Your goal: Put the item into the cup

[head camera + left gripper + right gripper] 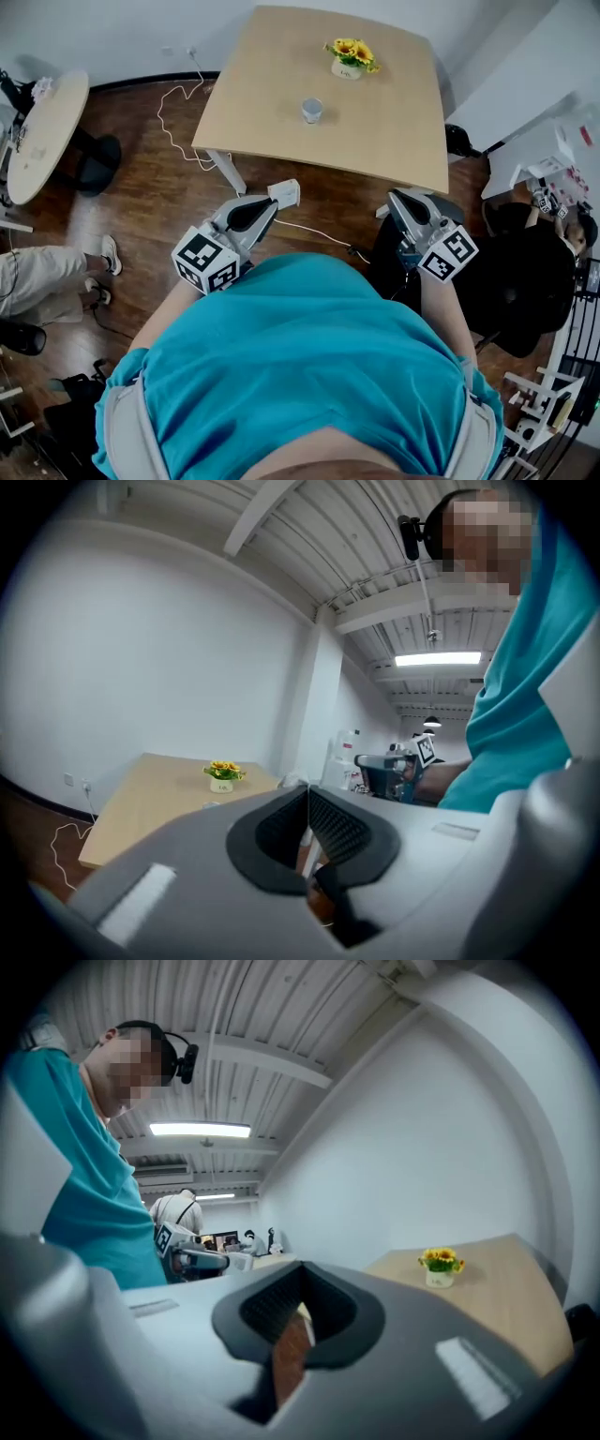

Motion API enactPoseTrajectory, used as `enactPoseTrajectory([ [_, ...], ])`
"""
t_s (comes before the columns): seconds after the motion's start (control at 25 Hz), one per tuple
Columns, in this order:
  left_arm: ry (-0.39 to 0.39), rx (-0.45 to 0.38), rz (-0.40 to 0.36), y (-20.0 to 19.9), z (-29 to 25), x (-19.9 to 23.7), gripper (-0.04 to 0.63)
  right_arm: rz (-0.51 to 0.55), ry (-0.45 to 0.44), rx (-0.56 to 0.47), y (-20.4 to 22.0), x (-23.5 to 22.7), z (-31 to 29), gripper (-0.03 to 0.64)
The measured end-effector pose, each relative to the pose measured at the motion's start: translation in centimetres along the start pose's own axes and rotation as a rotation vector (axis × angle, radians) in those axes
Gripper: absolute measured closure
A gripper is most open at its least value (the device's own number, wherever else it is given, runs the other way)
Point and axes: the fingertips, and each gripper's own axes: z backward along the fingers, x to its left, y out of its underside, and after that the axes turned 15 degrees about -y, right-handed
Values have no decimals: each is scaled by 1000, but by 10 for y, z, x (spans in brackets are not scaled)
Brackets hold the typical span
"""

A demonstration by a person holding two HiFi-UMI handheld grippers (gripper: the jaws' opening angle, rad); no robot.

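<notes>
Short of the near edge of the table (394,131), over the wooden floor, the left gripper (275,201) was held with its jaws pressed together on a small white item (286,194), which stuck out past the tips. The right gripper (397,198) was carried level with it and well apart, its jaws closed tip to tip with nothing between them. The cup (311,110) was stood upright near the middle of the table, with a pot of yellow flowers (351,56) beyond it.

The step in hand was judged to be the carry: the item was gripped but not yet brought over the cup. The next move was judged to call for a forward reach of the left gripper until the item was set above the cup's mouth, and then a parting of the jaws.

The cup and the gap to it were shown only by the head view. The meeting of the pads was shown only by the gripper views, where the flowers were seen but the cup could not be made out with certainty.
</notes>
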Motion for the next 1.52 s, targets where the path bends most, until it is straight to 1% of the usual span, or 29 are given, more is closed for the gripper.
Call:
enactPoseTrajectory([
  [0.08, 38, 30, 0, 2, -22, 16, 588, -2, 19, -1, -1, -23, -15, 617],
  [0.16, 56, 42, 4, 1, -44, 31, 588, -9, 26, 5, 1, -41, -28, 617],
  [0.24, 66, 48, 8, -1, -65, 39, 588, -24, 32, 14, 6, -57, -31, 617],
  [0.36, 58, 64, -23, -6, -113, 47, 588, -51, 34, 14, 10, -100, -20, 617],
  [0.48, -2, 83, -54, -15, -166, 54, 588, -68, -3, 7, 11, -151, -8, 617],
  [0.64, -113, 120, -70, -22, -220, 69, 588, -23, -96, 40, 8, -207, -7, 617],
  [0.76, -177, 173, -105, -18, -250, 86, 588, -11, -171, 61, 6, -245, -18, 617],
  [0.88, -210, 238, -144, -11, -273, 105, 588, -13, -212, 73, 8, -269, -37, 617],
  [1.08, -210, 357, -248, 11, -317, 144, 588, -33, -218, 93, 28, -299, -66, 617],
  [1.2, -174, 452, -326, 31, -343, 167, 588, -58, -196, 121, 48, -310, -82, 617],
  [1.36, -101, 577, -465, 64, -371, 188, 588, -112, -156, 140, 69, -305, -93, 617],
  [1.52, -8, 674, -668, 94, -402, 199, 588, -152, -108, 153, 83, -307, -93, 617],
])
